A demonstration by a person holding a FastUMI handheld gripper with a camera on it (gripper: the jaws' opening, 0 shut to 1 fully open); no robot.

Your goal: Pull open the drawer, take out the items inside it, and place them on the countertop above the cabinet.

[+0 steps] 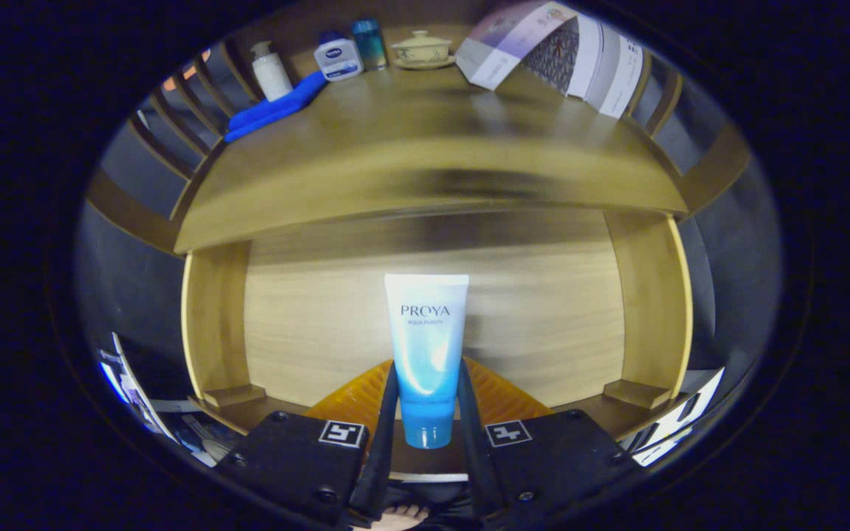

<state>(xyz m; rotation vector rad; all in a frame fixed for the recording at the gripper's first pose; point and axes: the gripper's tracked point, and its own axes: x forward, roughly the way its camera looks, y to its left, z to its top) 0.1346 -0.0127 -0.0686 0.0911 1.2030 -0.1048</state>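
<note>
Gripper clamps the tube, long axis running ahead along its fingers, above the open drawer; the bench lies beyond, above.

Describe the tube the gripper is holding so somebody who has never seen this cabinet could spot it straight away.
Start at the wooden cabinet's open drawer, below the countertop. The tube stands cap-down between the gripper fingers, which press on both its sides. It fades from white at the crimped end to blue at the cap, unlike the bottles on the countertop's far edge.
</note>
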